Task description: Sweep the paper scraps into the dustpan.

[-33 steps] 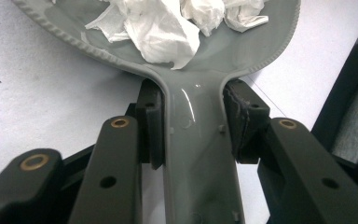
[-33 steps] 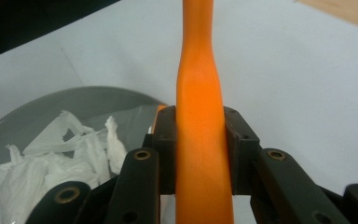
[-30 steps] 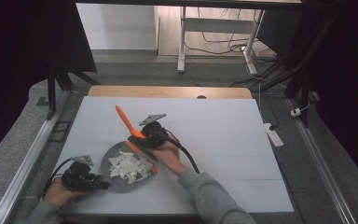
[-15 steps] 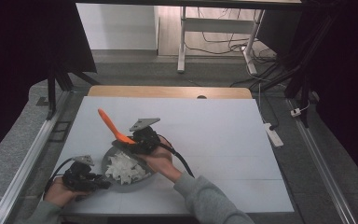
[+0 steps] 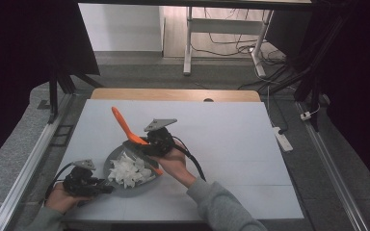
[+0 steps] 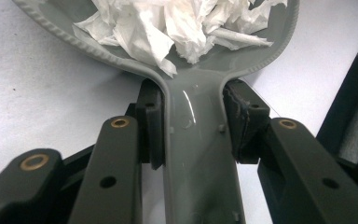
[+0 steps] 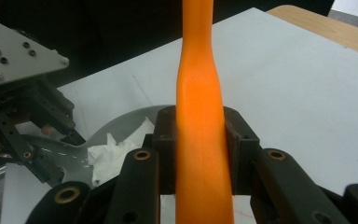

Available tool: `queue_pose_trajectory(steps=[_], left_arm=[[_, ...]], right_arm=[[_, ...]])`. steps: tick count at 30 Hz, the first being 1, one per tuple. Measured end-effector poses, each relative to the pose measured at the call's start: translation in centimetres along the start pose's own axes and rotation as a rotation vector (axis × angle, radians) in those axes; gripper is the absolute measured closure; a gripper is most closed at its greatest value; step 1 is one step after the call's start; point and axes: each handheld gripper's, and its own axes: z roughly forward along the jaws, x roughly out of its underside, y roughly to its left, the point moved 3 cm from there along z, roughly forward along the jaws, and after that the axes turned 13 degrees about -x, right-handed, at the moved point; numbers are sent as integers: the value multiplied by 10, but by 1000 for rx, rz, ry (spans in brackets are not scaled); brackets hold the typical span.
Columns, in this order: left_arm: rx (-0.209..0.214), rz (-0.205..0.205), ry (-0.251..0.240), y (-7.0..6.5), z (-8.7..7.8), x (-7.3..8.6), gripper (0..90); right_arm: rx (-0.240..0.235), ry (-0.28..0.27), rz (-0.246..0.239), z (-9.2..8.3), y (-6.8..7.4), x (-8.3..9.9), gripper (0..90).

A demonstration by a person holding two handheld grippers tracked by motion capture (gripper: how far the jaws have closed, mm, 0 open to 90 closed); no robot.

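Brush [image 5: 127, 129] held slanting over the dustpan [image 5: 112, 163].
Right gripper [image 5: 147, 146] clamped its handle above the paper [image 5: 130, 170]; left gripper [image 5: 96, 188] pinched the dustpan's handle.

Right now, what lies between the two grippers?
In the high view, the grey dustpan with crumpled tissue lies between the left gripper and the right gripper.

Looks like a lab or test rig: white surface [image 5: 231, 144] w/ wood far edge, black curtains [image 5: 24, 43] left & right, metal rails [image 5: 24, 168] alongside, loose cables [image 5: 231, 38] and power strip [image 5: 283, 139] on grey floor.
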Motion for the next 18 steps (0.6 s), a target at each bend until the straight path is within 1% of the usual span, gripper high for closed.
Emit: queue_pose_trajectory(steps=[7, 14, 18], left_arm=[[-11, -15, -16, 2, -2, 0, 614], [-25, -31, -34, 3, -4, 0, 614], [-35, -54, -50, 4, -6, -1, 614]], right_arm=[[23, -25, 22, -17, -11, 3, 702], [46, -44, 41, -33, -18, 9, 702], [53, -55, 43, -42, -20, 11, 702]])
